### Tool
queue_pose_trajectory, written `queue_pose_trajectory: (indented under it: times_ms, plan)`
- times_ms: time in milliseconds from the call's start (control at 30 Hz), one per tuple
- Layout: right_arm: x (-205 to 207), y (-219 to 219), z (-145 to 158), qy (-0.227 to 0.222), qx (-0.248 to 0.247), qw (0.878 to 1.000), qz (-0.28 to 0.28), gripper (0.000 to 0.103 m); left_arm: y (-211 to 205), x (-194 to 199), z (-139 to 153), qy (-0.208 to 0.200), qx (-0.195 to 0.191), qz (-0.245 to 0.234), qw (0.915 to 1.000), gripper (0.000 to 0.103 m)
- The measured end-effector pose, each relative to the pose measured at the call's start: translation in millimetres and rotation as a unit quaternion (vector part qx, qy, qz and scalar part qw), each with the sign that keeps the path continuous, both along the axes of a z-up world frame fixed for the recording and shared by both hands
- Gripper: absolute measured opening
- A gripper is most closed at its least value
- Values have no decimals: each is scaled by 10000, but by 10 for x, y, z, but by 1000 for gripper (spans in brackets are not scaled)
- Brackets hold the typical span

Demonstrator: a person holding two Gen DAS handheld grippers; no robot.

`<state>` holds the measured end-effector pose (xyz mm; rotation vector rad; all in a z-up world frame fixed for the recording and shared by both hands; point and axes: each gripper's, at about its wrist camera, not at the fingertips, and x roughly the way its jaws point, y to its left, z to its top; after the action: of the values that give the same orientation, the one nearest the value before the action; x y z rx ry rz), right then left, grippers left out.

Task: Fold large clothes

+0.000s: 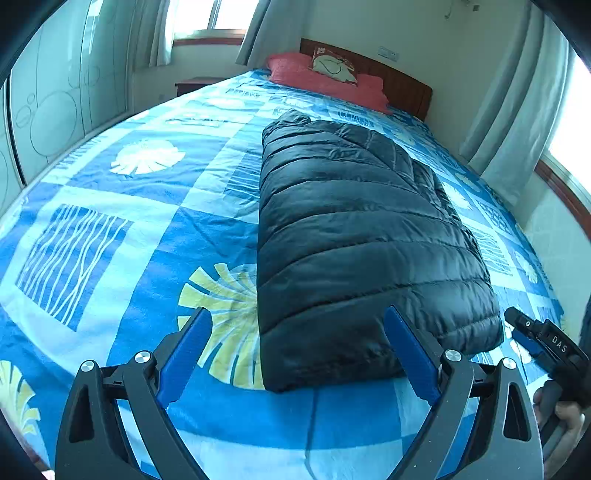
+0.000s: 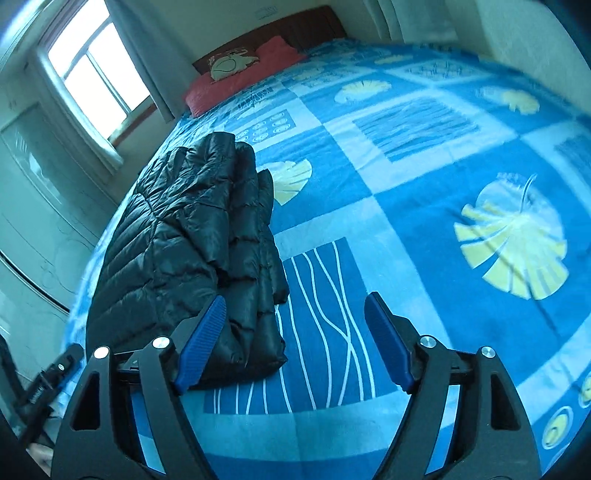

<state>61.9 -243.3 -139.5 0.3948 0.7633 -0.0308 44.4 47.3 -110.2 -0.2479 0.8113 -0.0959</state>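
A black quilted puffer jacket (image 1: 354,236) lies folded into a long narrow bundle on the blue patterned bedspread (image 1: 122,229). My left gripper (image 1: 299,317) hangs open above its near hem, its blue pads apart and nothing between them. The right wrist view shows the same jacket (image 2: 192,251) at the left, on the bedspread (image 2: 406,192). There my right gripper (image 2: 295,306) stands open over the jacket's near corner and the bare bedspread, holding nothing. The right gripper's tip (image 1: 535,332) also shows at the right edge of the left wrist view, beside the jacket's near right corner.
Red pillows (image 1: 325,79) and a printed cushion (image 1: 334,64) lie against the wooden headboard (image 1: 402,86) at the far end. Curtained windows (image 1: 210,18) and a pale wardrobe (image 1: 48,107) flank the bed. A person's hand (image 1: 565,421) holds the right gripper.
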Motion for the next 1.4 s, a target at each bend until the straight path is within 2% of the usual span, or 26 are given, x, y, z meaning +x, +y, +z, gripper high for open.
queue_pose_trajectory:
  times_ms: [167,300,833,1400]
  plan:
    - [-113,237,239,-241,-628,9977,100,82,-124,-148,162,-224,319,-29,9992,93]
    - [-185,382,376,-422,-835,9954,218,86,-189,-239,261,-382,528,7,9979,93]
    - [-423,704,575,-758,-1166,9889,520,87,-282,-423,424,-571,671,100,9961,93]
    - [-547,809,616,-846,-1191,9873,629,87,-346,-540,444,-649,720,103,9952,93]
